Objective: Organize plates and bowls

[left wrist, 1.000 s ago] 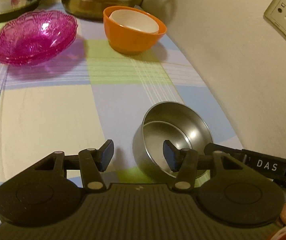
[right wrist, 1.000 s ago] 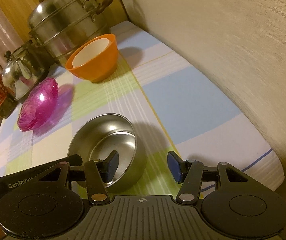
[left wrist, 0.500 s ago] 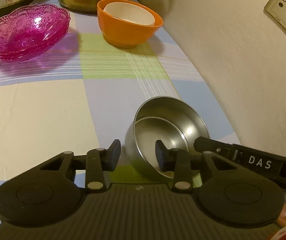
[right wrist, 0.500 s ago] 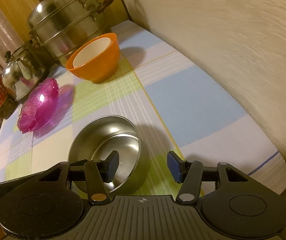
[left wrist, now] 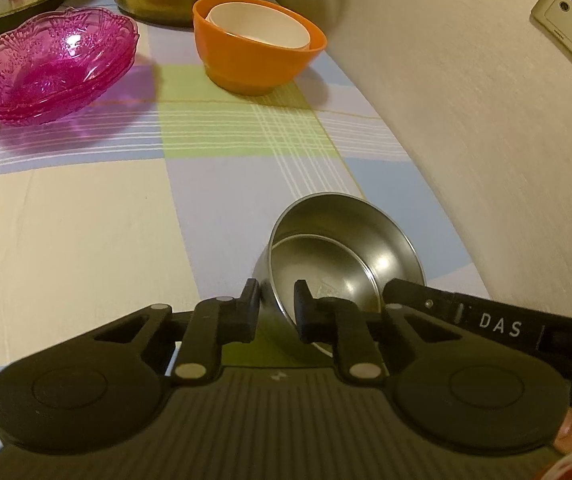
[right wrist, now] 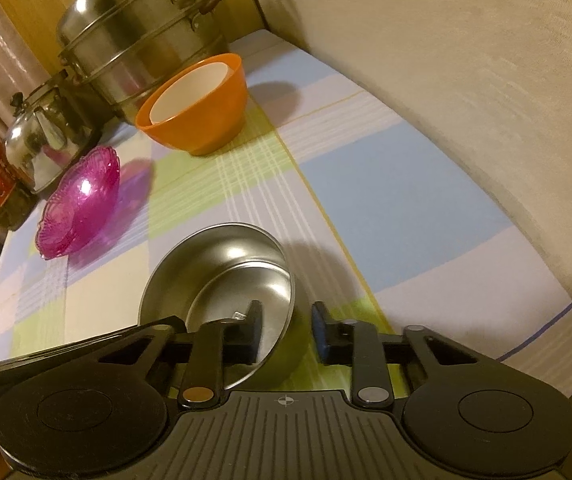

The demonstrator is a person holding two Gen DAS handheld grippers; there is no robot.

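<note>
Both grippers, left (left wrist: 274,308) and right (right wrist: 286,330), were wide a second ago; now closing onto opposite rim walls of steel bowl (left wrist: 346,248), readying a two-handed lift.

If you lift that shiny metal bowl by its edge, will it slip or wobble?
Probably a bit slippery: the steel bowl looks smooth and polished, and each gripper, left and right, is closing on only a thin strip of rim. It looks stiff, so it shouldn't bend. A smaller steel bowl sits loose inside, so it may rattle or shift if tilted.
</note>
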